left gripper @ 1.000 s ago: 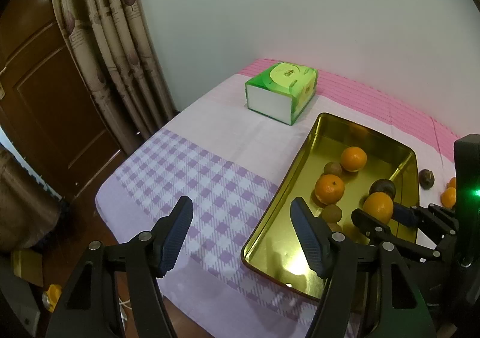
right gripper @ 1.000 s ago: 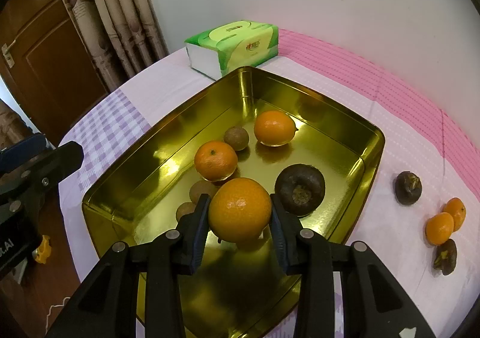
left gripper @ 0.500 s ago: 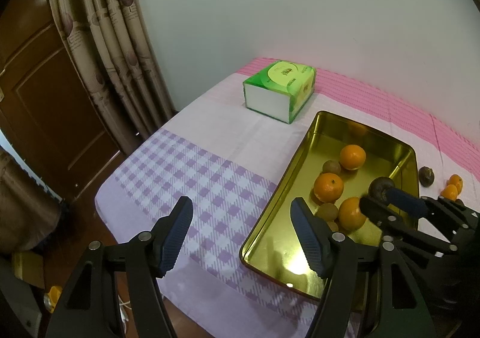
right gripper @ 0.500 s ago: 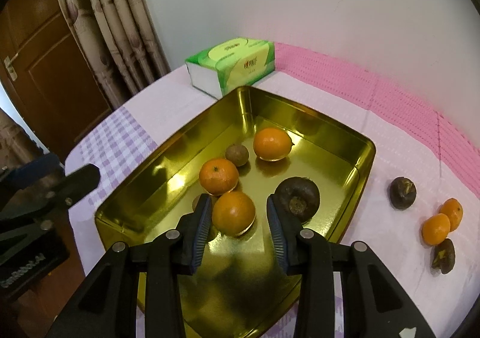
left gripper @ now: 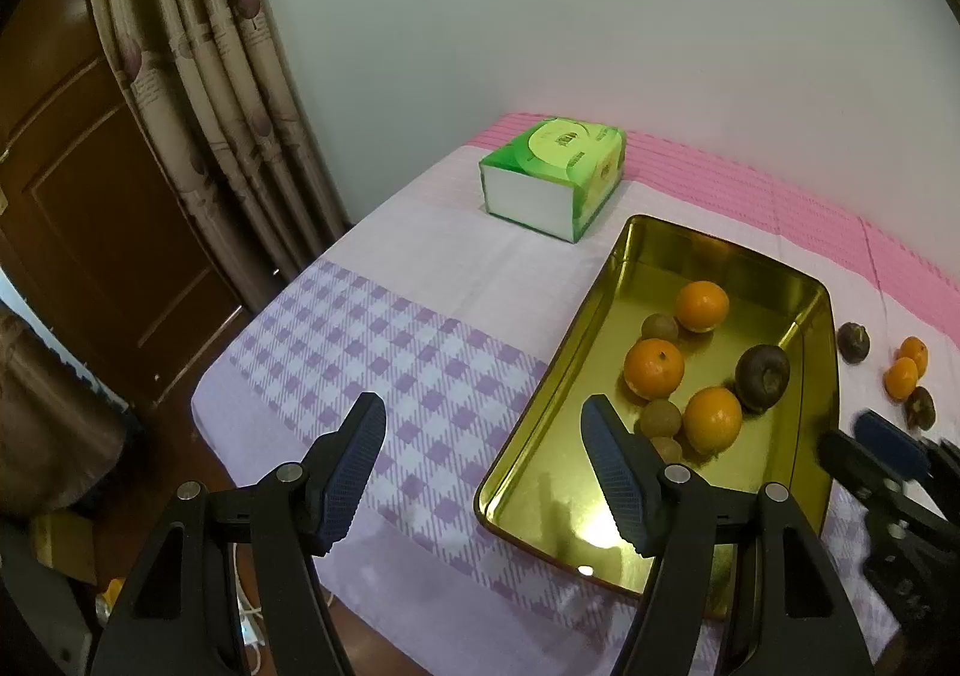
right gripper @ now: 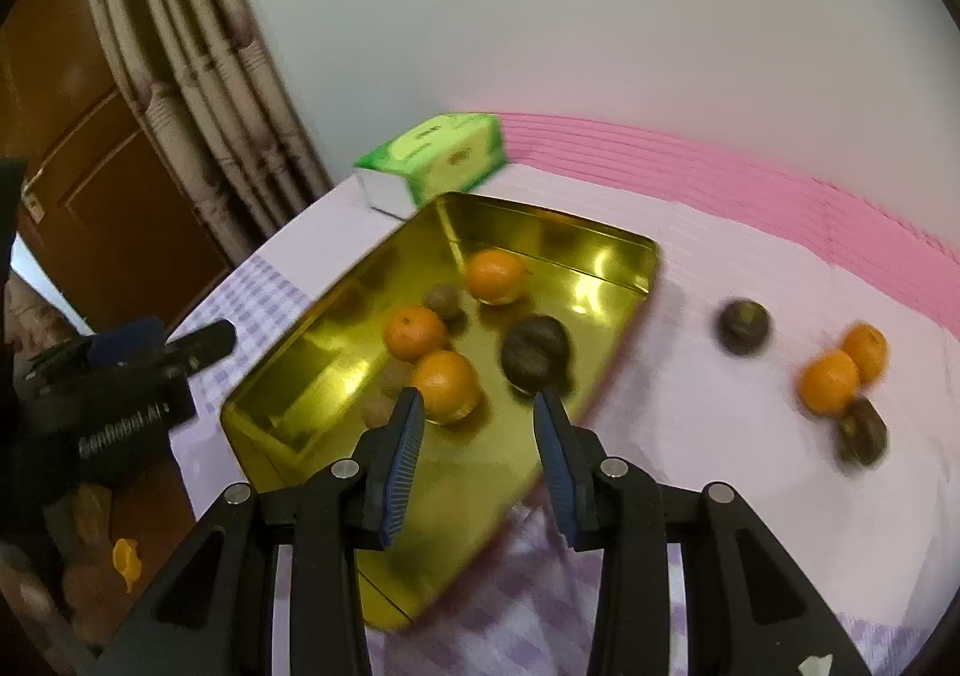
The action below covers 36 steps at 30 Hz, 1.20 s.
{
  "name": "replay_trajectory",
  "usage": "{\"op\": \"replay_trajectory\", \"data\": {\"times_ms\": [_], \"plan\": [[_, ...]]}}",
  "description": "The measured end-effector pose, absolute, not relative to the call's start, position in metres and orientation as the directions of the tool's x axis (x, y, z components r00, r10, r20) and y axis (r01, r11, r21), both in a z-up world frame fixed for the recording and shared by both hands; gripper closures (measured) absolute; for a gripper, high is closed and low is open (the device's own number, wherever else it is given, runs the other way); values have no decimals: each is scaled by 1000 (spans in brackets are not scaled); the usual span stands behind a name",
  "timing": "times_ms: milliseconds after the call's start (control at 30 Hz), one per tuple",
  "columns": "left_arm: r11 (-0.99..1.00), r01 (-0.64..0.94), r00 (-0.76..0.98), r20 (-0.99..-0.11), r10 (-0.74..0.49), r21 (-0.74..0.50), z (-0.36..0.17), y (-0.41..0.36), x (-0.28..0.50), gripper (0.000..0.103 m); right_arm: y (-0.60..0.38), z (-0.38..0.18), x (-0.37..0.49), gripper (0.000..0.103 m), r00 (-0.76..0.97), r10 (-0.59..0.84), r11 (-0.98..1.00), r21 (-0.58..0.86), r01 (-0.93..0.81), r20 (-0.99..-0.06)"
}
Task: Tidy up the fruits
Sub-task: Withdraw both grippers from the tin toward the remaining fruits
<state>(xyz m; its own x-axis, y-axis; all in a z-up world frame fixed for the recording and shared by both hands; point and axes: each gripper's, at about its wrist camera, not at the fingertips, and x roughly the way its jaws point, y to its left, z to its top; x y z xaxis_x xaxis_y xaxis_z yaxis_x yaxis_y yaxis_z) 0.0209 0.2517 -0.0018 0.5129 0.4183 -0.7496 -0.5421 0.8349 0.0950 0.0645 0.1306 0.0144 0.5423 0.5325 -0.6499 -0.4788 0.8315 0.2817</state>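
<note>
Near half of shiny gold rectangular metal tray [left gripper: 543,487] is bare floor, open from above. Far half is crowded with oranges [left gripper: 712,419] and dark round fruit [left gripper: 762,377]. Purple-checked cloth surface [left gripper: 384,352] left of tray is free. Green tissue box [left gripper: 555,177] blocks the far corner. Loose fruit cluster [right gripper: 843,379] sits right of tray.
</note>
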Motion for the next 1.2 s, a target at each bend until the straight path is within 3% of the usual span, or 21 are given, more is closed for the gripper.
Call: {"op": "replay_trajectory", "data": {"times_ms": [400,533,800,1000,1200], "plan": [[848,-511,513,-742,431,139,-5,240,24,35,-7,-34,56,67,613,333,943,259,-209,-716],[859,-482,513,-739,436,173,-9,229,26,35,-57,-47,54,60,627,242,968,227,-106,-740],[895,-389,573,-703,422,220,0,201,24,33,-140,-65,65,58,626,117,977,203,67,-771],[975,-144,679,-699,223,170,19,158,32,27,-162,-73,65,53,633,106,971,216,100,-767],[955,296,599,-774,-206,-25,28,108,77,27,-162,-75,57,41,670,118,973,220,69,-733]]}}
